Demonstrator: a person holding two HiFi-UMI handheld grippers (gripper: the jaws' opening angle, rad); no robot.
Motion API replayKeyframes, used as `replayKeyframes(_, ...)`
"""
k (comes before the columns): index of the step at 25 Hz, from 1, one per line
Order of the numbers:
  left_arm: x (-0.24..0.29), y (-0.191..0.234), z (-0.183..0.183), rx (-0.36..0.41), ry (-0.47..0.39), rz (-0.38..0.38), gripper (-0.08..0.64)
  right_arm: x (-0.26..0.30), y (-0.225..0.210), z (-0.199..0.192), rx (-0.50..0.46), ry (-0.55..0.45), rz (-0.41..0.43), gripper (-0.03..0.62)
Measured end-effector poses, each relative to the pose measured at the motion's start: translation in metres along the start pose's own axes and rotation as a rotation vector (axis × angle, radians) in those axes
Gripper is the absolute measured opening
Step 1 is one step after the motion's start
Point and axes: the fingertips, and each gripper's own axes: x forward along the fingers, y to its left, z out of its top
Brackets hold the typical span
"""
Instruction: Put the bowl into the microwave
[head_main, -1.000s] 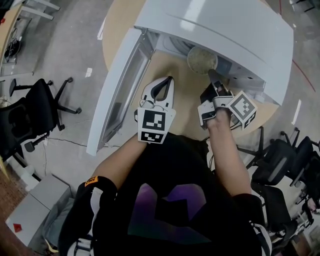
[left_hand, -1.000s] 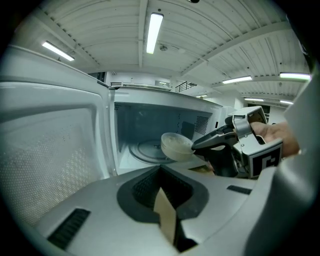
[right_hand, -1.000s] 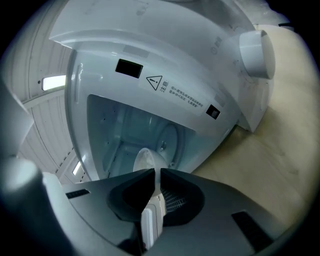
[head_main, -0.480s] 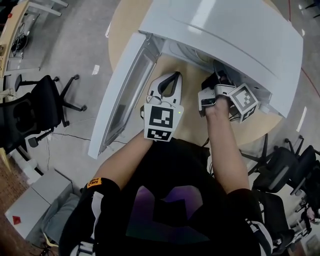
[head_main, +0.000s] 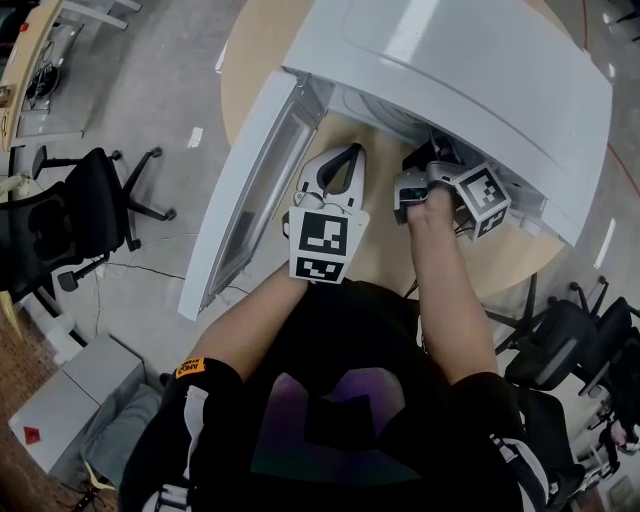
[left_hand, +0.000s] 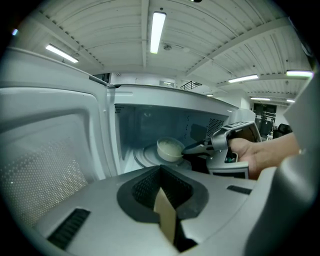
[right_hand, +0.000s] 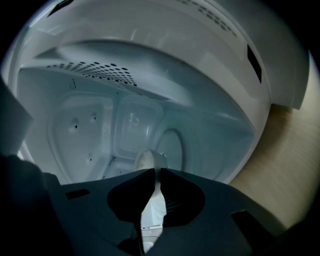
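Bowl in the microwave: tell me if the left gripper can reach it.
Probably yes: the door is open, and the right gripper holds the bowl only at its right rim.

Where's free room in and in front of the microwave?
Free: microwave floor left of the bowl, up to its left side; table strip between the open door and the left gripper, and between both grippers. Crowded: the opening's right side, where the right gripper clamps the bowl.

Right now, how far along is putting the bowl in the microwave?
Done: the door is open and the bowl is inside the microwave, over the round plate. In hand: the right gripper grips its rim. To do: let go and pull out. The left gripper sits shut outside.
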Motion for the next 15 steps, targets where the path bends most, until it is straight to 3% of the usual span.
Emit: replayKeyframes(15, -0.0042, -0.0043, 0.0033, 0.001, -0.009, -0.025, 0.046, 0.0088, 0.0066, 0.0054, -0.035, -0.059, 0.006, 0.048)
